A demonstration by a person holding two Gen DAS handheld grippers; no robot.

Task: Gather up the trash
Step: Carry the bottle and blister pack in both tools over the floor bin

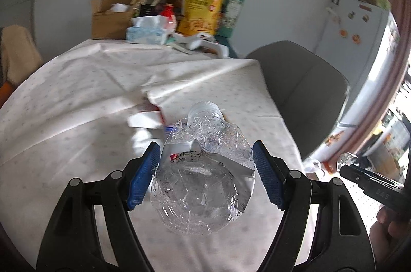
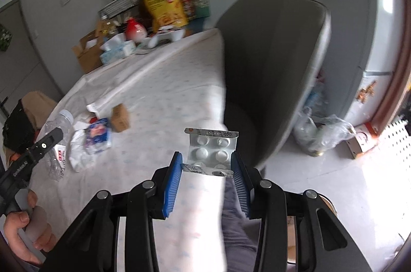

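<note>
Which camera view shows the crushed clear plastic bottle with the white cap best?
The left wrist view: the crushed clear plastic bottle fills the middle between the left gripper pads, white cap pointing away. In the right wrist view the same bottle is small at the left edge, partly hidden behind the left gripper.

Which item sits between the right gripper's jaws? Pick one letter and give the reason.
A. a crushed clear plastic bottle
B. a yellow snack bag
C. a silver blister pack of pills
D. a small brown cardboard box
C: in the right wrist view the right gripper has its blue pads closed on a silver blister pack, while the crushed bottle sits in the left gripper.
</note>
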